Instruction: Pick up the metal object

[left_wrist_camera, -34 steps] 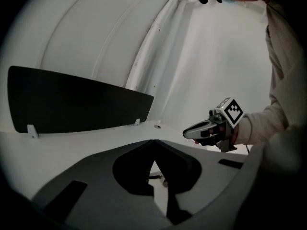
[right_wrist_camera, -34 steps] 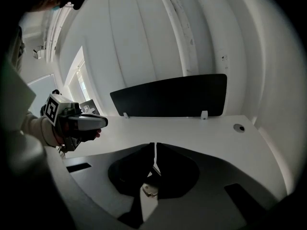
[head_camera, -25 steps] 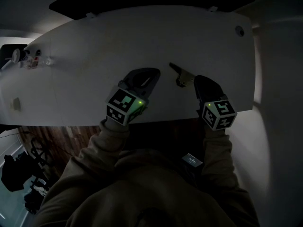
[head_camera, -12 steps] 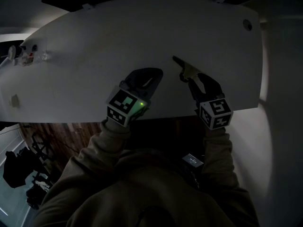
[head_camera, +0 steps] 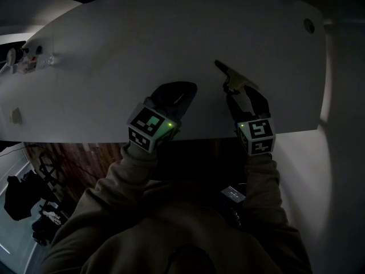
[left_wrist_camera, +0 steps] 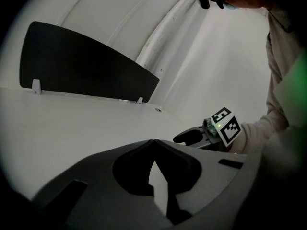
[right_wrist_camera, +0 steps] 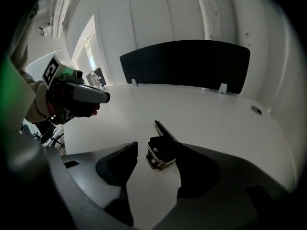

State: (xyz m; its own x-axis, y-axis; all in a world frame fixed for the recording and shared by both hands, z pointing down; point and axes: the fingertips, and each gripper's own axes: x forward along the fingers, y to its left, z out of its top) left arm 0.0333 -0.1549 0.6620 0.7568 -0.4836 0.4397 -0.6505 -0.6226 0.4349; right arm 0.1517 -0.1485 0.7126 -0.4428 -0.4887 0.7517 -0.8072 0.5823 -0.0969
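Over the white table (head_camera: 114, 50) both grippers sit low near its front edge. The right gripper (head_camera: 244, 96) tilts down at the metal object (right_wrist_camera: 160, 153), its jaws spread wide, having just been opening. The piece lies flat on the tabletop right at the mouth of those jaws, between the two tips and nearer the right-hand one, which covers part of it in the right gripper view. No pad is pressing on it. It looks like a small bracket: a shiny folded end with a hole facing the gripper, and a thin dark arm pointing away across the table.

To the left, the left gripper (left_wrist_camera: 153, 143) is well apart from the object, with its jaw tips brought together and nothing between them; only a sliver of white tabletop shows through the gap lower down. It hangs just above the surface, with a green light glowing on its marker cube (head_camera: 149, 129).

Along the far edge of the table a dark divider panel (right_wrist_camera: 184, 63) stands upright on small white clips. A round hole (head_camera: 309, 25) sits in the tabletop at the far right corner, and a few small items (head_camera: 25, 59) cluster at the far left end, too dim to make out.
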